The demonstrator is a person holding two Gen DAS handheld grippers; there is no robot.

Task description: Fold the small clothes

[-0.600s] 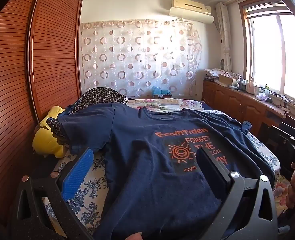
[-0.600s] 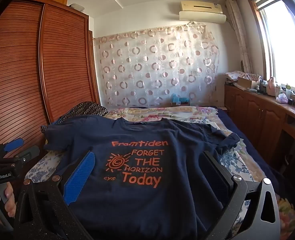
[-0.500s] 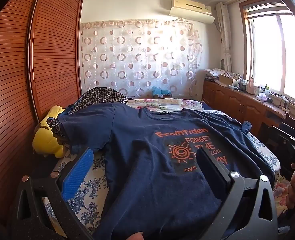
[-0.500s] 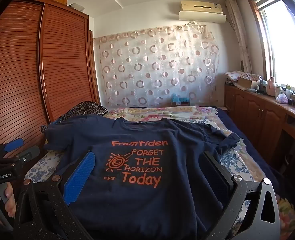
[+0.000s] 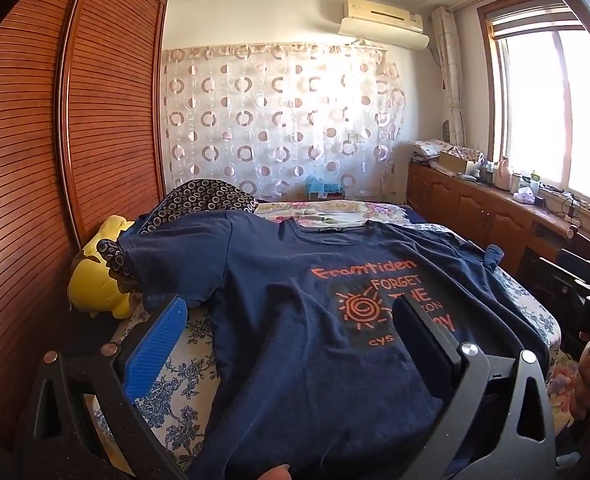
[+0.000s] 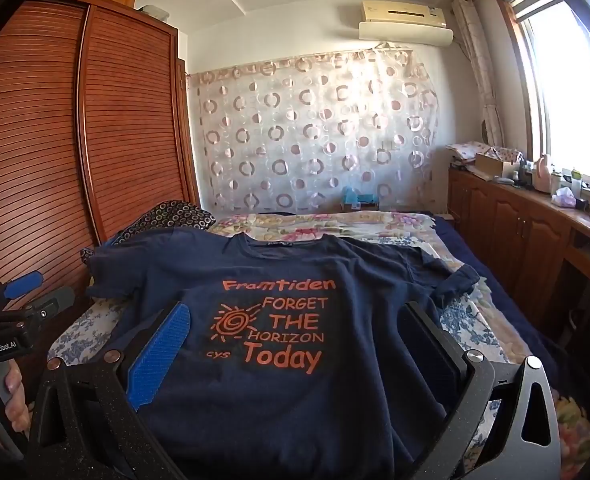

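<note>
A navy T-shirt [image 5: 279, 304] [image 6: 263, 392] with orange print lies spread flat, front up, on the bed, collar toward the far wall. My left gripper [image 5: 291, 316] hovers over the shirt's left hem area, jaws wide open, nothing between the blue pad and the black pad. My right gripper [image 6: 299, 320] is open just as wide above the shirt's lower middle, framing the orange lettering without touching it. The left gripper's body [image 6: 11, 320] shows at the left edge of the right wrist view, held by a hand.
The bed [image 5: 175, 384] has a blue floral sheet. A yellow plush toy [image 5: 99, 276] and a dark ring-patterned pillow [image 5: 203, 200] sit at its left by the wooden wardrobe [image 5: 55, 160]. A wooden cabinet [image 6: 535, 232] with clutter runs along the window on the right.
</note>
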